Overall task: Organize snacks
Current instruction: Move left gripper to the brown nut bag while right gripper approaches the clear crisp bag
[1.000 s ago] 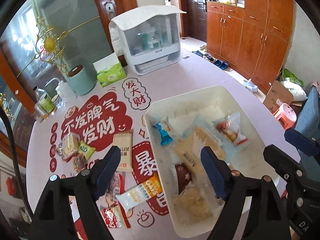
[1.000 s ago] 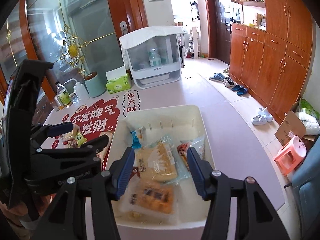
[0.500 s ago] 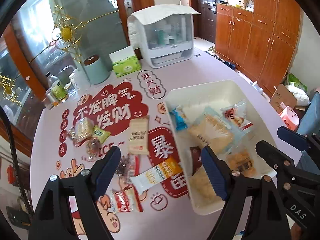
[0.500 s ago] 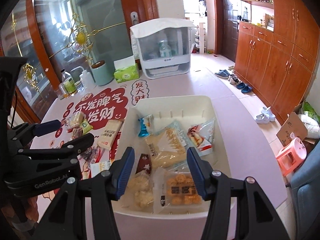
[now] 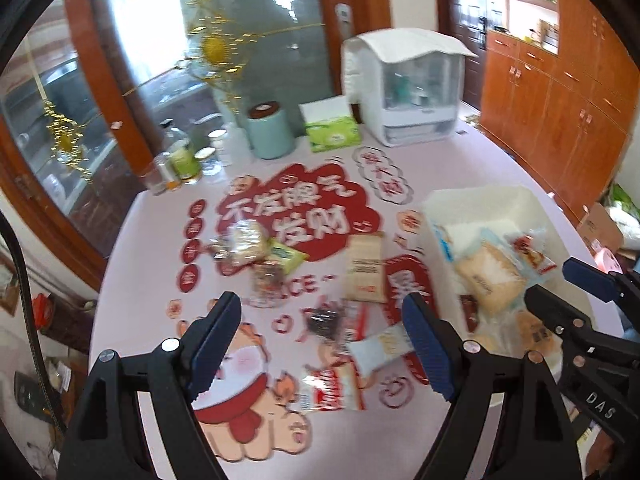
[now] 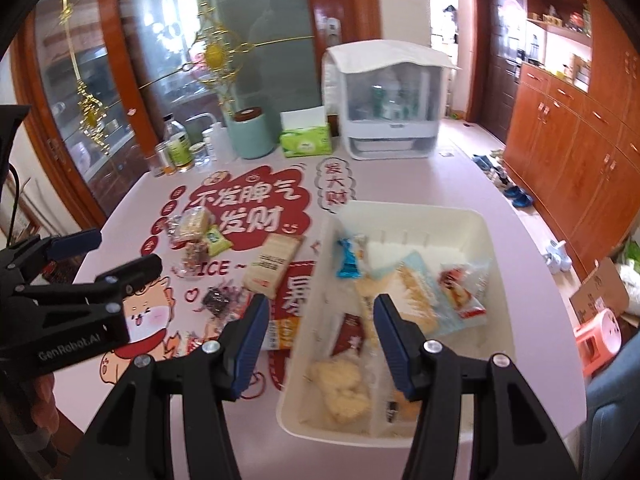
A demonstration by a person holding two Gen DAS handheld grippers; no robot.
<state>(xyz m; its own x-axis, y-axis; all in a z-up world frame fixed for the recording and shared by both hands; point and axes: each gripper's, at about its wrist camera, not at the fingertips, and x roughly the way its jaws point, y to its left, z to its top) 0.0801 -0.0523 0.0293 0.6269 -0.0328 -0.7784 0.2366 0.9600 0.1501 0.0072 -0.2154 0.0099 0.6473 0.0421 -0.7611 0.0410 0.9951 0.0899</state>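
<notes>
A white bin (image 6: 476, 222) (image 5: 528, 200) sits on the pink table and holds several snack packets, among them a large cracker bag (image 6: 416, 300) and a blue wrapper (image 6: 349, 256). Loose snacks lie left of it: a beige bar (image 6: 272, 266) (image 5: 363, 266), a dark candy (image 6: 216, 300) (image 5: 324, 322), a red packet (image 5: 332, 390), an orange-white bar (image 5: 384, 346) and a rice cracker (image 6: 194, 222). My left gripper (image 5: 320, 348) is open and empty above the loose snacks. My right gripper (image 6: 318, 346) is open and empty above the bin's left wall.
At the table's far side stand a white covered rack (image 6: 388, 100), a green tissue box (image 6: 306, 142), a teal canister (image 6: 250, 134) and several bottles (image 6: 176, 146). A glass door is behind them. Wooden cabinets (image 6: 580, 152) line the right wall.
Both grippers swung left and pulled back from the bin. The left now faces the loose snacks on the table. Both stayed open and empty.
</notes>
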